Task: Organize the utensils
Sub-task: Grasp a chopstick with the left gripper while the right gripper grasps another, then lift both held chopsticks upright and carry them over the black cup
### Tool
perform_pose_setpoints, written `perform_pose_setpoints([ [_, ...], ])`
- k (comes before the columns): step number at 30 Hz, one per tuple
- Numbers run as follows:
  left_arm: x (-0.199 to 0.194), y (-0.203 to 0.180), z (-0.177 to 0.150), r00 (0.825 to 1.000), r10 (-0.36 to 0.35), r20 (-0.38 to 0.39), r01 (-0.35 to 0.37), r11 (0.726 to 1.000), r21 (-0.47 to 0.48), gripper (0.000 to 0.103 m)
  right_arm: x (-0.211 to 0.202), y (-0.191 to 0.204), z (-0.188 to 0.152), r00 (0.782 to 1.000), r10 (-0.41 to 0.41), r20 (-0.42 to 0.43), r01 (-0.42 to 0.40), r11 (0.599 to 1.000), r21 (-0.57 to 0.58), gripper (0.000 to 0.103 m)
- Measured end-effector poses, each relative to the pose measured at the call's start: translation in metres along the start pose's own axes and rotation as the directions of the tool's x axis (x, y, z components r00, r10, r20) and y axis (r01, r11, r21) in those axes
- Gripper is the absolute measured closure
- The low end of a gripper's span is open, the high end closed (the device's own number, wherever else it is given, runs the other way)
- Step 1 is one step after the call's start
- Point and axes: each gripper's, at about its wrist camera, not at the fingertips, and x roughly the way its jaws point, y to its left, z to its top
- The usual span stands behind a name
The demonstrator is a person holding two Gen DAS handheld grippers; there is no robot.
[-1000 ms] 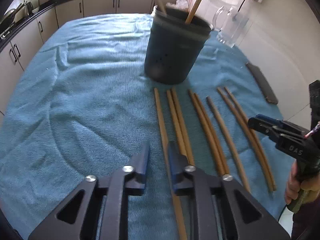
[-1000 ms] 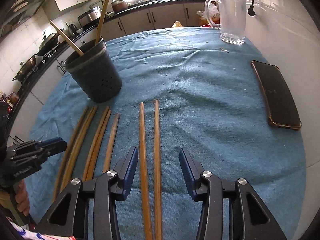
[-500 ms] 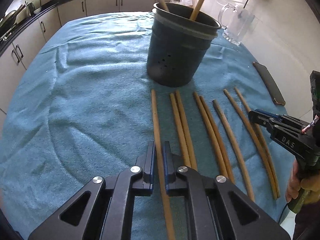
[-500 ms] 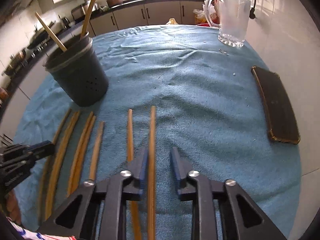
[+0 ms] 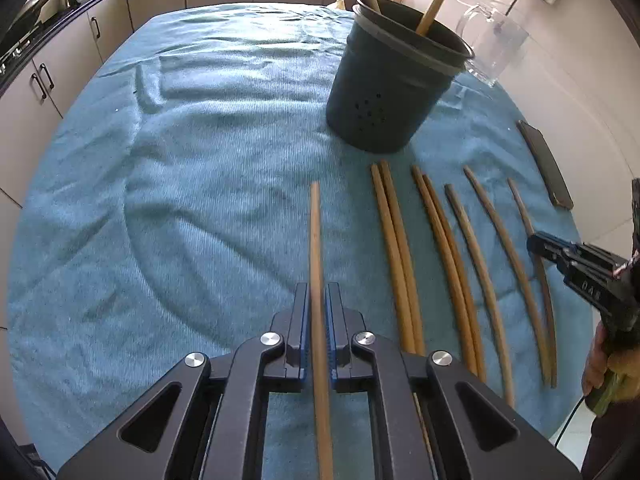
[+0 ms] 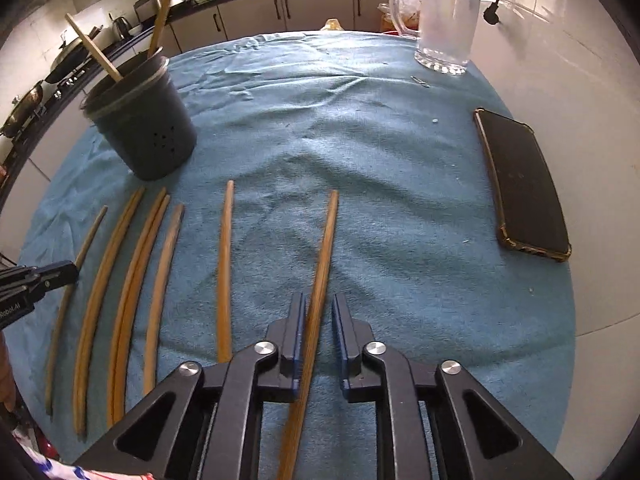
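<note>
A dark utensil holder [image 5: 394,76] with two wooden sticks in it stands on the blue cloth; it also shows in the right wrist view [image 6: 140,126]. Several wooden chopsticks [image 5: 456,256] lie in a row in front of it. My left gripper [image 5: 317,300] is shut on the leftmost chopstick [image 5: 315,236]. My right gripper [image 6: 319,308] has its jaws close around the rightmost chopstick [image 6: 326,240], which rests against the left jaw with a small gap at the right one. The right gripper also shows in the left wrist view [image 5: 576,264], and the left gripper in the right wrist view [image 6: 36,280].
A black phone [image 6: 520,184] lies at the right edge of the cloth [image 6: 360,140]. A glass jug [image 6: 444,20] stands at the far right. Kitchen cabinets and a counter with pots run behind the table.
My left gripper closed on the leftmost chopstick and shifted it left of the row. My right gripper narrowed around the rightmost chopstick, which now lies angled away from its neighbour.
</note>
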Motion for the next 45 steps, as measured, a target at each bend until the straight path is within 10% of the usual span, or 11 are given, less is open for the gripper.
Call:
perform_pose_setpoints([
  [15, 0.015, -0.01, 0.028, 0.999, 0.053, 0.006, -0.054, 0.997, 0.051, 0.096, 0.026, 0.0, 0.049, 0.999, -0.029, -0.041, 0.029, 1.0, 0.007, 0.087],
  [26, -0.019, -0.005, 0.02, 0.99, 0.047, 0.129, -0.053, 0.998, 0.043, 0.098, -0.002, 0.0, 0.041, 0.991, -0.039, 0.128, 0.034, 0.999, 0.042, 0.097],
  [45, -0.153, -0.033, -0.06, 0.881, -0.043, 0.47, 0.005, 0.997, 0.081, 0.098, -0.155, 0.005, -0.038, 0.874, -0.004, 0.486, -0.038, 0.996, 0.076, 0.097],
])
